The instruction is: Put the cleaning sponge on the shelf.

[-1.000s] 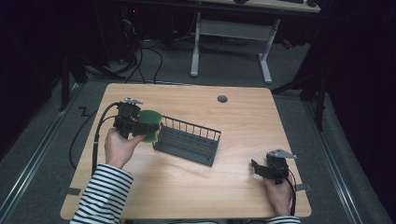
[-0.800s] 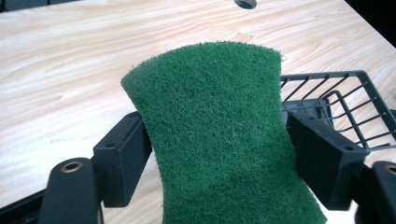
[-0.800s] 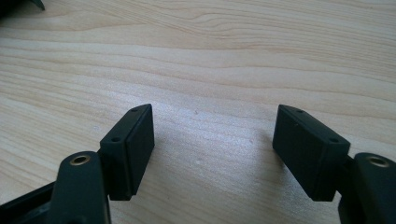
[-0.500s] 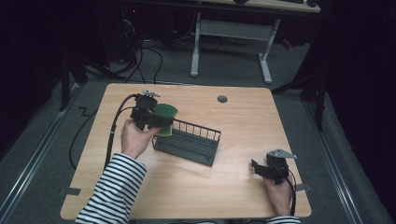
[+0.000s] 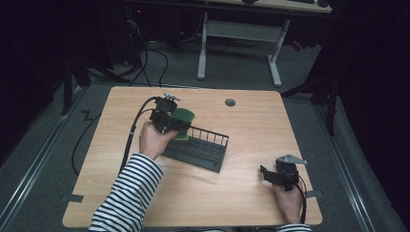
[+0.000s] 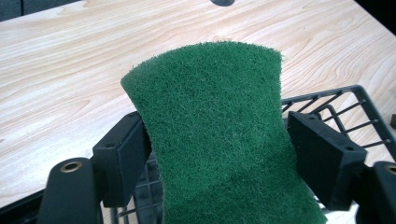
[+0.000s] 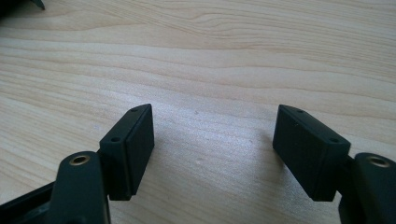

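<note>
- Nearest the person, the right gripper point(image 5: 269, 174) rests low on the wooden table point(image 5: 251, 125) at its front right corner, released: its 2 black jaws stand wide apart over bare woodgrain with nothing between them.
- Further in, the left gripper point(image 6: 218, 154) grasps a green scouring pad point(image 6: 219, 140), both flat jaw pads pressing its 2 long edges so that the sides pinch inward like a waist.
- That bowing suggests a light, soft, springy pad; its coarse fibrous face should give plenty of friction, so slipping looks unlikely. A hold across the narrow middle, as here, seems the sensible place.
- The pad hangs above the near left end of a dark wire rack point(image 5: 200, 150), a low rectangular basket of thin stiff rods with an upright railing along its far side.
- Beyond the rack, the pale laminate tabletop runs smooth to a round grey cable grommet point(image 5: 230, 102) near the far edge.
</note>
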A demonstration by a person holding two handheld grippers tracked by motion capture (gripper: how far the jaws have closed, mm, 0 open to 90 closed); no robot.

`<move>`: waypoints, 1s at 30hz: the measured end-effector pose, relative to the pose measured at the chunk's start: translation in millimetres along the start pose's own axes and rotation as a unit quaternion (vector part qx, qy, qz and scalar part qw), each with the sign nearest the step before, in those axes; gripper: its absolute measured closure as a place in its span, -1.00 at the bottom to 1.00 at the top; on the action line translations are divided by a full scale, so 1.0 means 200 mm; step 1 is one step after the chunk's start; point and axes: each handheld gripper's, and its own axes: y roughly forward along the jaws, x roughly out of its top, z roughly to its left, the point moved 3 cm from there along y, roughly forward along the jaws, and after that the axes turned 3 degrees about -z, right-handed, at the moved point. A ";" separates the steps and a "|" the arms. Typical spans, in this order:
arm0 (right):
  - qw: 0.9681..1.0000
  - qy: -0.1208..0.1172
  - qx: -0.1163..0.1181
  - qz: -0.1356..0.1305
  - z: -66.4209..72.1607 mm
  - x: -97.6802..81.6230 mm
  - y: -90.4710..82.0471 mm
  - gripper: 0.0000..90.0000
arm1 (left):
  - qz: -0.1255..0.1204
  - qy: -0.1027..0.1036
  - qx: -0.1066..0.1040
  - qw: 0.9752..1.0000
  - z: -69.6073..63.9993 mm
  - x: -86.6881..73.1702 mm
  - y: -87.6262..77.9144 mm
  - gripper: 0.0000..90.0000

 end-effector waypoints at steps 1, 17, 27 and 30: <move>1.000 0.000 0.000 0.000 0.00 0.00 0.00 -0.35 | 0.000 0.002 0.000 1.000 0.00 0.00 0.01 -0.45; 1.000 0.000 0.000 0.000 0.00 0.00 0.00 -0.35 | 0.011 0.009 0.011 1.000 -0.01 -0.01 0.12 -0.47; 1.000 0.000 0.000 0.000 0.00 0.00 0.00 -0.35 | 0.010 0.011 0.024 1.000 0.00 -0.05 0.15 -0.48; 1.000 0.000 0.000 0.000 0.00 0.00 0.00 -0.35 | 0.016 0.012 0.024 1.000 0.00 -0.05 0.15 -0.49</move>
